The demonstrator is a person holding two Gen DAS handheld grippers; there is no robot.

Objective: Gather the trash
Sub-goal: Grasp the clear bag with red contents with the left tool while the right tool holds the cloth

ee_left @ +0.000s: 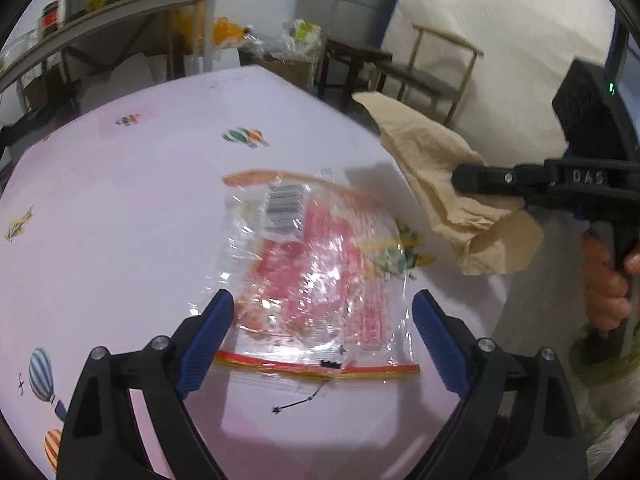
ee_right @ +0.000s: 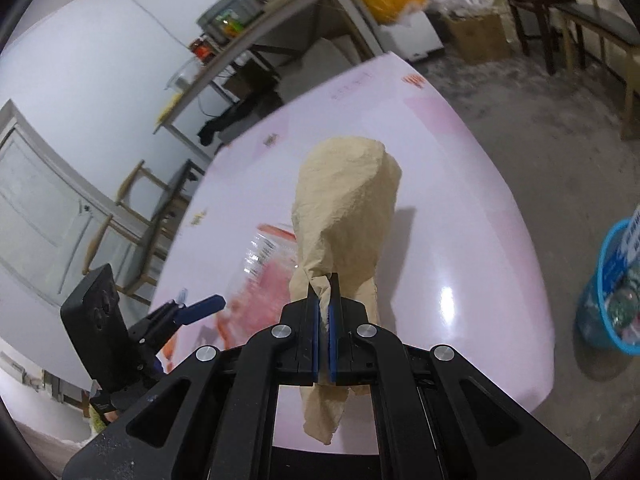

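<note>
White walls (ee_right: pixel 100 40), grey floor (ee_right: pixel 540 128), wooden chair (ee_left: pixel 436 68)

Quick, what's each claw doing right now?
Left gripper: open, above the clear plastic wrapper, holding nothing.
Right gripper: shut on the brown paper napkin.

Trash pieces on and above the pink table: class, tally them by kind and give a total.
Clear plastic wrapper lying on the table: 1
Small green-and-yellow candy wrapper on the table: 1
Crumpled brown paper napkin held in the right hand-held gripper: 1
Total: 3
</note>
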